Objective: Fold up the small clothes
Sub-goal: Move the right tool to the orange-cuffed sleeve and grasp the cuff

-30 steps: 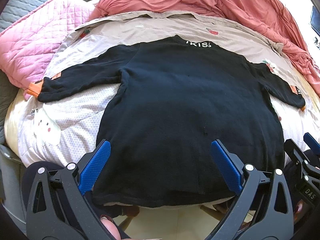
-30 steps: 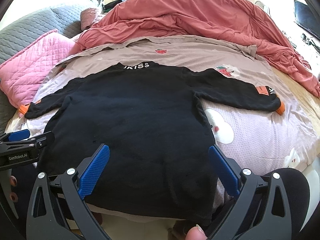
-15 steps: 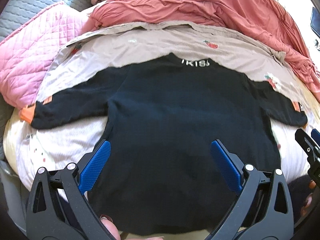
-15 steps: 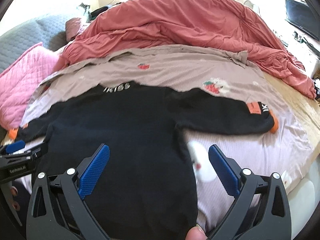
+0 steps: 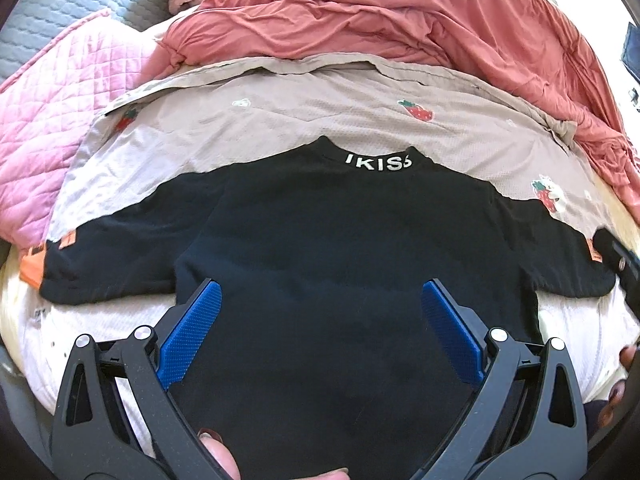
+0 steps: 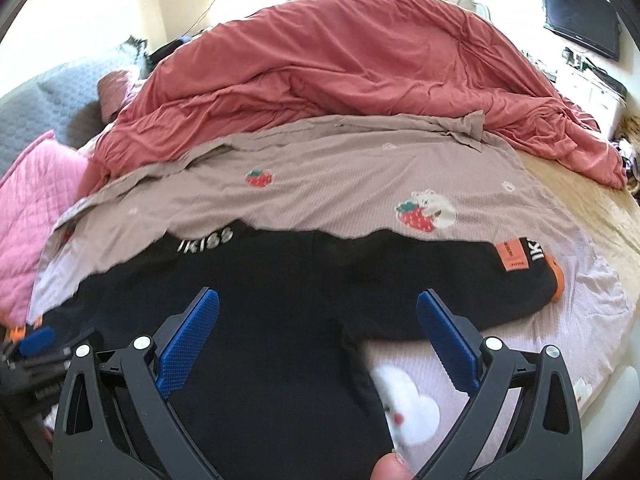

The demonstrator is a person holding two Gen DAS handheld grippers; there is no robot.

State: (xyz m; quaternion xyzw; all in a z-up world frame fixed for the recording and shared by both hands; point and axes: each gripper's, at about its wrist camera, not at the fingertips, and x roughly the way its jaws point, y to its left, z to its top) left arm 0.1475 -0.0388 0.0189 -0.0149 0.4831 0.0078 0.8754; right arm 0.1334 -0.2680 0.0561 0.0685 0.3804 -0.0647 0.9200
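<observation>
Since a second ago, both claws closer in over the black long-sleeved top (image 5: 340,248), spread flat with sleeves out on a mauve strawberry-print sheet (image 5: 280,120). Left gripper (image 5: 320,312) and right gripper (image 6: 318,320) gaping wide, blue pads holding nothing. White "IKISS" lettering on collar (image 5: 378,163) and right cuff, beside an orange patch (image 6: 514,258), its print unreadable.

Both grippers have moved forward over the black top (image 5: 340,264): the left gripper (image 5: 320,320), earlier at the near hem, now sits over the mid-body with the hem out of view below it. The right gripper (image 6: 318,324) has moved forward and swung right, now over the right armpit, with the right sleeve (image 6: 460,280) closer and the collar lettering (image 6: 206,239) shifted left.
</observation>
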